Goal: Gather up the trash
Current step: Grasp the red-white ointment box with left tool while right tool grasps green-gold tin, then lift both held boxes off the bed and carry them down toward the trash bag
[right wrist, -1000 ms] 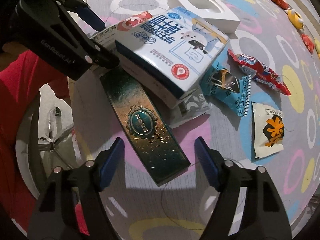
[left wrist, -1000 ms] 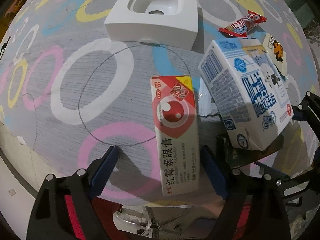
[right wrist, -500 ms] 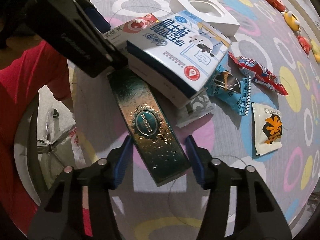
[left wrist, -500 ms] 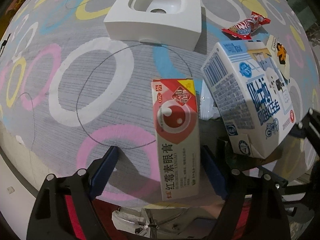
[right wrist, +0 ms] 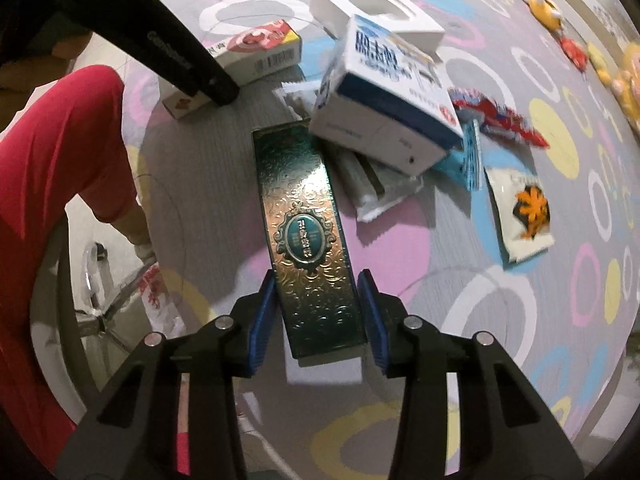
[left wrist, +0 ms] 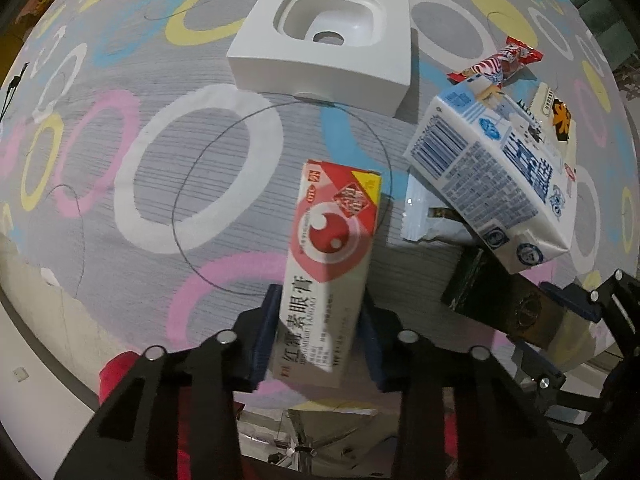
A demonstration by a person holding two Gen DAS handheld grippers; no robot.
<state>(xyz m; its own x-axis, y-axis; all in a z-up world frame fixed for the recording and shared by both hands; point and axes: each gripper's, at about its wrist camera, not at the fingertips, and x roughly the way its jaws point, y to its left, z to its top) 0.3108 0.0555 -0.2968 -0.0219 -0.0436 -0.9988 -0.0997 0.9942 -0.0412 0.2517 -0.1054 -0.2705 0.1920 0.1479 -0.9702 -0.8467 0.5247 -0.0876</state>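
The left hand-held gripper (left wrist: 320, 340) clamps the near end of a red-and-white box (left wrist: 326, 272), its jaws having just been closing onto the carton's long sides, while the right hand-held gripper (right wrist: 318, 316) has its blue pads (right wrist: 262, 320) against the sides of a green embossed box (right wrist: 308, 240), jaws likewise just closed in from wide. Both boxes lie near the edge of a ring-patterned surface (left wrist: 120, 200), within a litter of trash: a blue-and-white carton (right wrist: 384, 108) leans on the far end of the green box, with snack wrappers (right wrist: 524, 212) beyond and a white moulded tray (left wrist: 324, 40) farther back. A clean lift likely calls for raising each box straight up with the pads kept square on the long sides, and for drawing the green box out slowly so the carton resting on it slides off rather than topples. Compared with a second ago, both pairs of jaws, then spread well clear of the boxes, now bear on them, and the blue-and-white carton has tipped and blurs in the right view.
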